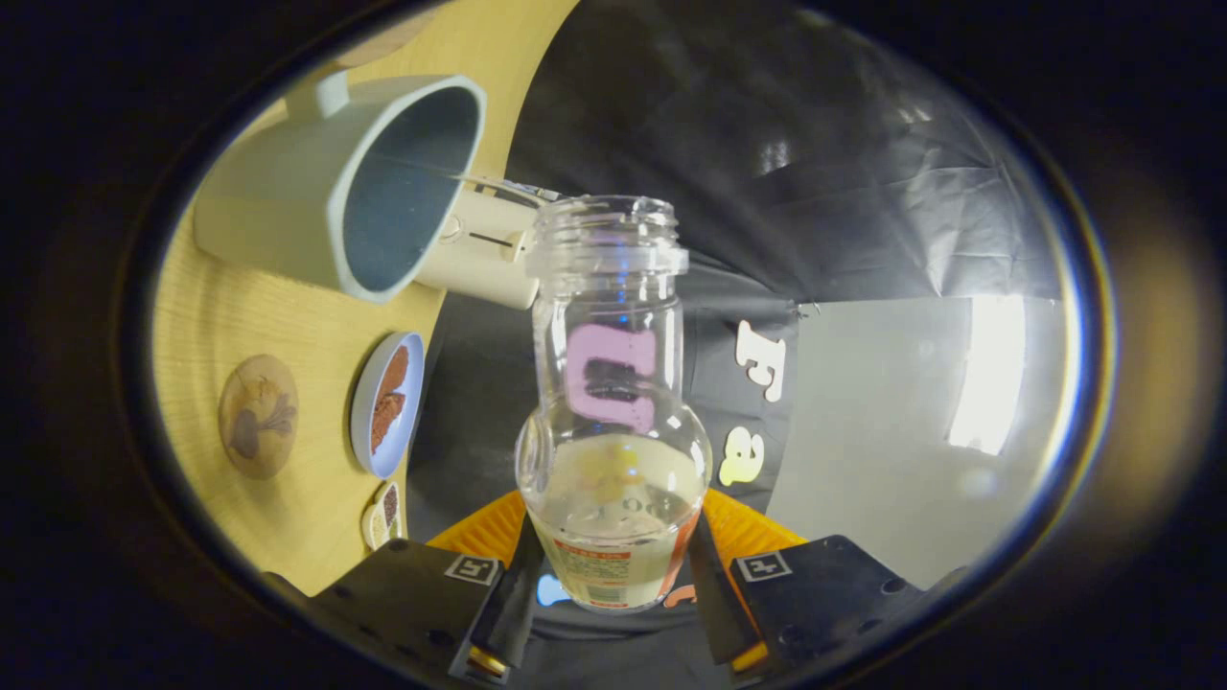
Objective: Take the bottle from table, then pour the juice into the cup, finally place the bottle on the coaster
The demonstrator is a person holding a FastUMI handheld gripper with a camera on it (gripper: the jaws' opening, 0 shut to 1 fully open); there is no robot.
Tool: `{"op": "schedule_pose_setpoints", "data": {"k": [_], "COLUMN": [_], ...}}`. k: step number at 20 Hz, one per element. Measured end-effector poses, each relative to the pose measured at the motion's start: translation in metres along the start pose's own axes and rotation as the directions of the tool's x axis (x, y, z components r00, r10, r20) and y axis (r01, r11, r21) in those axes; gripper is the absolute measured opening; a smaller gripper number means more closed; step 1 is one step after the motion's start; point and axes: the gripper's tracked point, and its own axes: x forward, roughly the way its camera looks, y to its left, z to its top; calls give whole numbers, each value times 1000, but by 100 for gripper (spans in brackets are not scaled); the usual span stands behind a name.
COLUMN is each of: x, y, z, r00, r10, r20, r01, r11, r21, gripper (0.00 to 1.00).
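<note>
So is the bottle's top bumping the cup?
Apart. In the gripper view, dark cloth shows between the bottle mouth and the cup rim. The gripper jaws press on the bottle from both sides.

A clear, glossy plastic bottle point(613, 402) with a paper label sits between the matt black fingers point(511, 599) of the tool point(613, 599). The bench point(288, 316) is smooth pale wood. The cup point(335, 182) looks matt, pale grey-green.
</note>
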Motion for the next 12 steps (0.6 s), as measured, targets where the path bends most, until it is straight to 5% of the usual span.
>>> {"op": "schedule_pose_setpoints", "data": {"k": [12], "x": [0], "y": [8], "z": [-9], "r00": [999], "r10": [22], "r20": [-24], "r01": [-22], "r11": [1000], "r21": [-1], "gripper": [74]}}
